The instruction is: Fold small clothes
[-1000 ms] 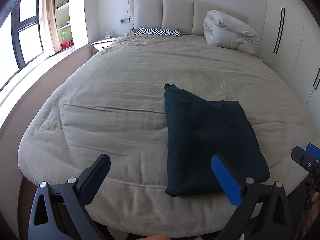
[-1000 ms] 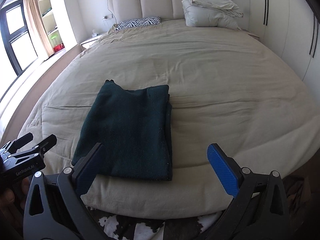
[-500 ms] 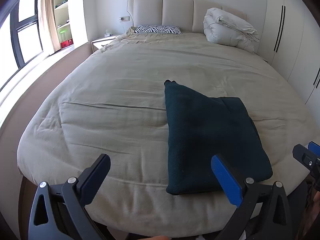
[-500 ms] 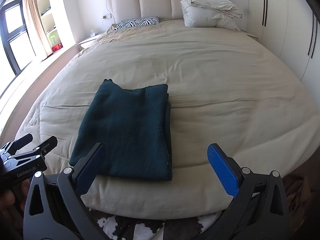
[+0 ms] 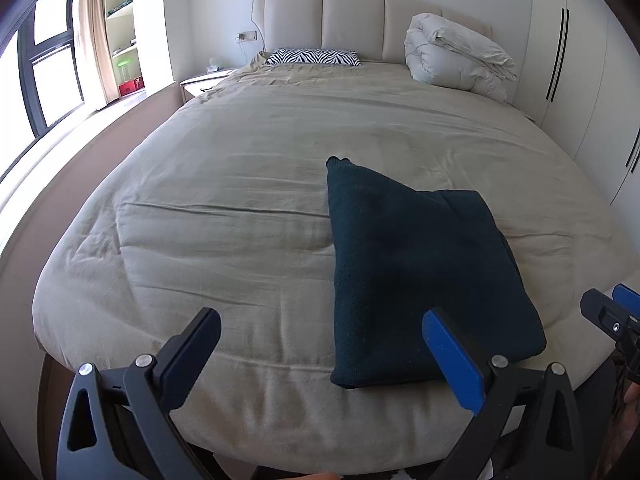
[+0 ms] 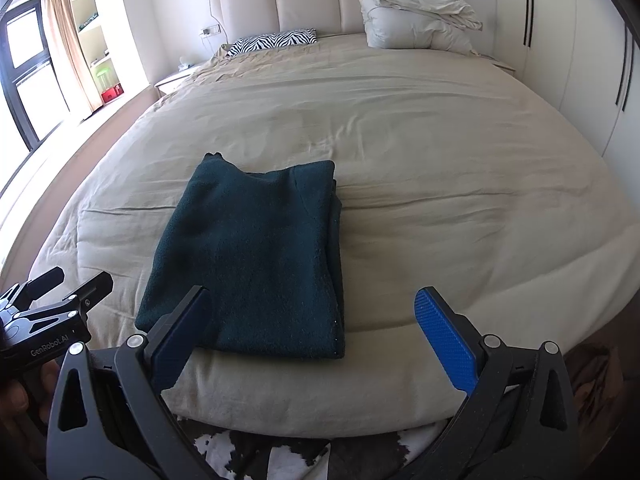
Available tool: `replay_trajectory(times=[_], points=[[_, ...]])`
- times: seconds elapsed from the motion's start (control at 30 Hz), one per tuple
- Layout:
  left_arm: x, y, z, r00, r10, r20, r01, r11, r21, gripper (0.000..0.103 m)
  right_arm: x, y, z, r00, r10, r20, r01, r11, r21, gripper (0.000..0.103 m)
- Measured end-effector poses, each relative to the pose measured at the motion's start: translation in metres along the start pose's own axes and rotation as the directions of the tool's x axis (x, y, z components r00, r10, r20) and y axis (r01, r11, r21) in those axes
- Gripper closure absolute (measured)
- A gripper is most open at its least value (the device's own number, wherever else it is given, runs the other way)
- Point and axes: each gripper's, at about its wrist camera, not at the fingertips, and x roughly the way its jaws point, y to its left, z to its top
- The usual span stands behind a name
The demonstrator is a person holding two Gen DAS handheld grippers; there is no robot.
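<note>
A dark green knitted garment [image 5: 416, 272] [image 6: 252, 264] lies folded into a thick rectangle near the foot edge of the bed [image 5: 224, 208] [image 6: 440, 168]. My left gripper [image 5: 320, 344] hovers open in front of the bed's edge, left of the garment's near corner, holding nothing. My right gripper [image 6: 312, 328] is open too, just short of the garment's near right edge, its fingers apart from the cloth. In the right wrist view the left gripper [image 6: 52, 312] shows at the left; in the left wrist view the right gripper [image 5: 616, 320] shows at the right.
The bed is covered by a beige duvet. A zebra-print pillow [image 5: 314, 57] and a bundled white duvet [image 5: 456, 60] lie by the headboard. A nightstand [image 5: 204, 82] and window are at the left, white wardrobes [image 5: 580, 80] at the right. A cow-pattern rug [image 6: 256, 456] lies below.
Both grippers have drawn back slightly and tilted a little; the garment sits marginally lower in view. The garment itself has not moved and both grippers stay open.
</note>
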Motion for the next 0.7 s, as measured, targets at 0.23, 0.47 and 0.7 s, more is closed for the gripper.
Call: replay_trajectory(times=[0.23,0.47,0.7], points=[[0.0007,0.0,-0.0006,1.0,-0.001,-0.001,0.001,1.0,0.003,0.0,0.0028,-0.0001,-0.0014,1.0,0.0,-0.001,0.0,1.0,0.004,0.0],[0.0005,-0.0006,-0.0008,1.0,-0.001,-0.001,0.001,1.0,0.003,0.0,0.002,-0.0004,-0.0009,1.0,0.003,-0.002,-0.003,1.0,0.004,0.0],[0.0008,-0.0003,-0.001,1.0,-0.003,-0.003,0.003,1.0,0.005,0.0,0.0041,0.0004,-0.0021,1.0,0.003,-0.003,-0.003,1.0,0.005,0.0]])
